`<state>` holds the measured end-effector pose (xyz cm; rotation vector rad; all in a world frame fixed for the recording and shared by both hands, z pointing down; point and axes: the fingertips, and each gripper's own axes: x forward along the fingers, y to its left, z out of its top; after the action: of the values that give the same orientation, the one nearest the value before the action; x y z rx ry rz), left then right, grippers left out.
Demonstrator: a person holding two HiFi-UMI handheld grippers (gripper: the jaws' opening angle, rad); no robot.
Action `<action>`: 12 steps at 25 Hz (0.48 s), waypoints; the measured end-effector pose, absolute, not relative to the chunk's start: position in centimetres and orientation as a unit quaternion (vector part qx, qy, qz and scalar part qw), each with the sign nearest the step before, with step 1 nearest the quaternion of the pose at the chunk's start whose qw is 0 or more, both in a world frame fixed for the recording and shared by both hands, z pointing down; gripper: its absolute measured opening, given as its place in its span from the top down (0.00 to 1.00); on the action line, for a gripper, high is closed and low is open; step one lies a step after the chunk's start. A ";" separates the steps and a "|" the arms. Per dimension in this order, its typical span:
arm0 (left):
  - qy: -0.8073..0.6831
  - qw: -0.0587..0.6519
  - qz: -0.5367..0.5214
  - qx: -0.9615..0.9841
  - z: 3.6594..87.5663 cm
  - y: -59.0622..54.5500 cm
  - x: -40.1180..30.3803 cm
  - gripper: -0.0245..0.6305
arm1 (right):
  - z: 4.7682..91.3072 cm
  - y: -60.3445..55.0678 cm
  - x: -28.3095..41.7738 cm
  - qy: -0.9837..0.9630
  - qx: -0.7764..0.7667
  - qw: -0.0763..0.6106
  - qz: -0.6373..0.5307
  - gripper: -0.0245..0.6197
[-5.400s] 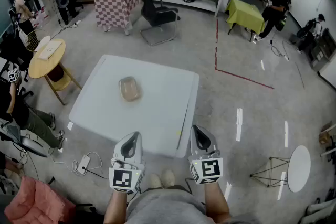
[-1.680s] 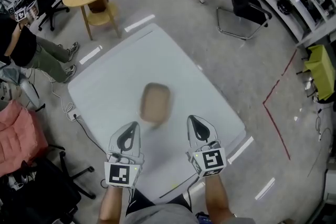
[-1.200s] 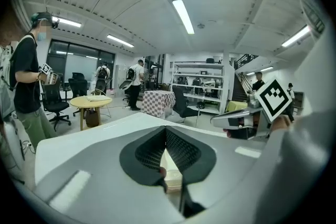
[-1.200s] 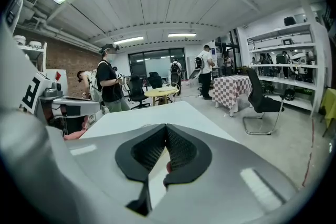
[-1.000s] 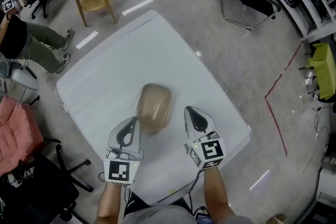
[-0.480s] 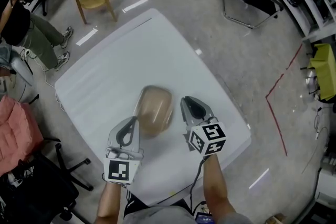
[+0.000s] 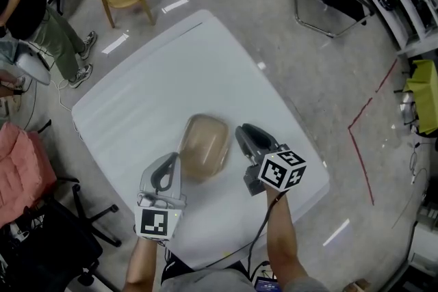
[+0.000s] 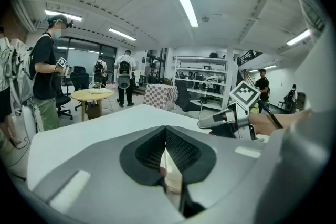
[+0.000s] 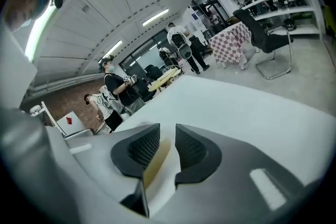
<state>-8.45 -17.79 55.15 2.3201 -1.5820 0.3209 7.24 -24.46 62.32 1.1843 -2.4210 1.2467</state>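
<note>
Since the right gripper [image 7: 250, 137], jaws slightly apart and empty, sits just beside the tub [image 7: 204, 146] (lidded, I think, it's blurry) mid-desk [image 7: 178, 72], a sideways bump could skid it across that slick top. Over on its other side, the left gripper [image 7: 167, 171] has its jaws together. Count: one tub, one desk, two grippers.

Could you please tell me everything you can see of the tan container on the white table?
The tan container is a rounded rectangle, smooth and plastic-looking, slightly blurred. It lies flat on the white table, towards its near side, between the left gripper and the right gripper; whether either touches it cannot be told.
</note>
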 end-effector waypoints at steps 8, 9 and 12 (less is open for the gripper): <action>-0.557 0.161 0.114 0.807 55.8 -18.2 -9.0 0.94 | 63.2 -24.6 6.8 -0.805 0.362 0.052 0.467 0.81; -0.557 0.162 0.114 0.806 55.9 -18.2 -9.0 0.94 | 63.3 -24.6 6.7 -0.805 0.359 0.050 0.470 0.81; -0.557 0.163 0.117 0.806 56.1 -18.3 -9.1 0.94 | 63.4 -24.7 6.4 -0.805 0.349 0.047 0.478 0.81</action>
<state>-9.11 -18.27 56.07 2.2991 -1.5890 0.3348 6.44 -24.65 63.43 1.0636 -2.4550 1.4599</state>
